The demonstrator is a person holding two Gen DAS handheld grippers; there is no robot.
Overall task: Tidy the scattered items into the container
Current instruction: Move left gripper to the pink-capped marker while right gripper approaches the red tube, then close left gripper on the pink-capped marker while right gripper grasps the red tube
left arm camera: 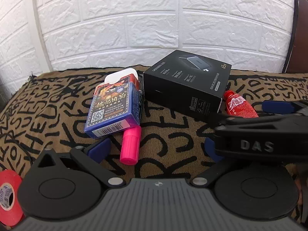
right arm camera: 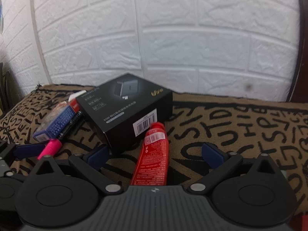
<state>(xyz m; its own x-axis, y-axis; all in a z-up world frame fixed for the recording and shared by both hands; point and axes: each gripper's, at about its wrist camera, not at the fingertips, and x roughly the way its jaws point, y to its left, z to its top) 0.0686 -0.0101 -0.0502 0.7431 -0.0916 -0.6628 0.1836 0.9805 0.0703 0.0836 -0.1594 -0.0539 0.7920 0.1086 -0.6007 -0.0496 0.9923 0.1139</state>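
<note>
A blue card box (left arm camera: 112,107) leans on a pink marker (left arm camera: 130,146) and a white case (left arm camera: 121,76), next to a black charger box (left arm camera: 187,85). A red tube (left arm camera: 239,104) lies right of the black box. My left gripper (left arm camera: 154,150) is open, its fingers either side of the pink marker's cap, nothing held. My right gripper (right arm camera: 154,155) is open with the red tube (right arm camera: 154,154) lying between its fingers, just before the black box (right arm camera: 129,111). The card box (right arm camera: 55,123) and marker (right arm camera: 50,148) also show in the right wrist view. No container is in view.
A brown cloth with black letters (left arm camera: 57,104) covers the table. A red tape roll (left arm camera: 8,196) lies at the near left. A white brick wall (left arm camera: 134,19) stands close behind. A dark wooden edge (left arm camera: 297,38) rises at the far right. My right gripper's body (left arm camera: 259,134) crosses the left wrist view.
</note>
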